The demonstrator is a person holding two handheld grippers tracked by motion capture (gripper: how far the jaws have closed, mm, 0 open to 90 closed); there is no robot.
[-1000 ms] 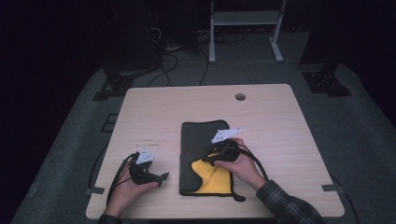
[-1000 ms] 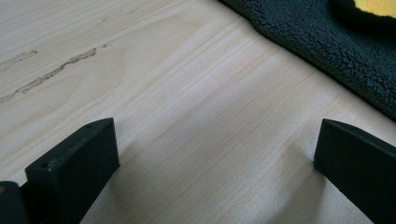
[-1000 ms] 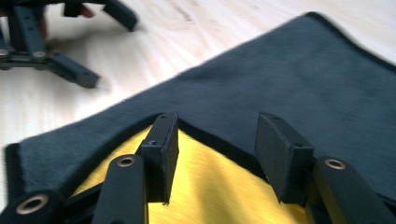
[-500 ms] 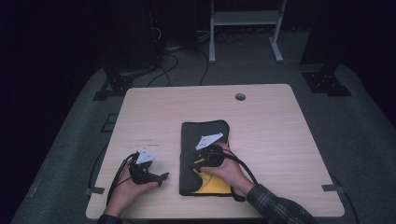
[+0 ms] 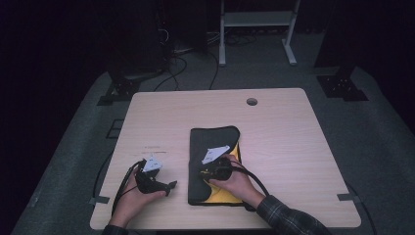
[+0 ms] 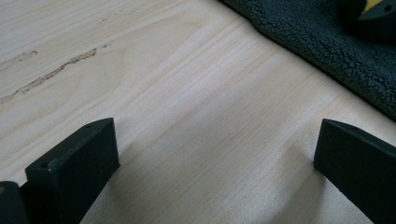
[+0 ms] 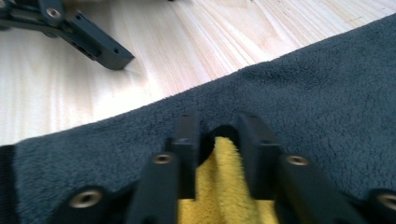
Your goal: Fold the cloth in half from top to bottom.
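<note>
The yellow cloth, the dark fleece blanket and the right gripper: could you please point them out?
yellow cloth [image 7: 227, 156]: right gripper view, pinched fold.
dark fleece blanket [image 5: 213, 139]: high view, far half.
right gripper [image 7: 219, 140]: right gripper view, between its fingers.

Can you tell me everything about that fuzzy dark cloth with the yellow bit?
The cloth is fleecy and soft-looking, dark grey on one side and bright yellow on the other. It lies flat on the wooden table, folded into a long rectangle. Near its front end the yellow side shows. The right gripper has just been closing, and a raised yellow fold sits pinched between its jaws.
</note>
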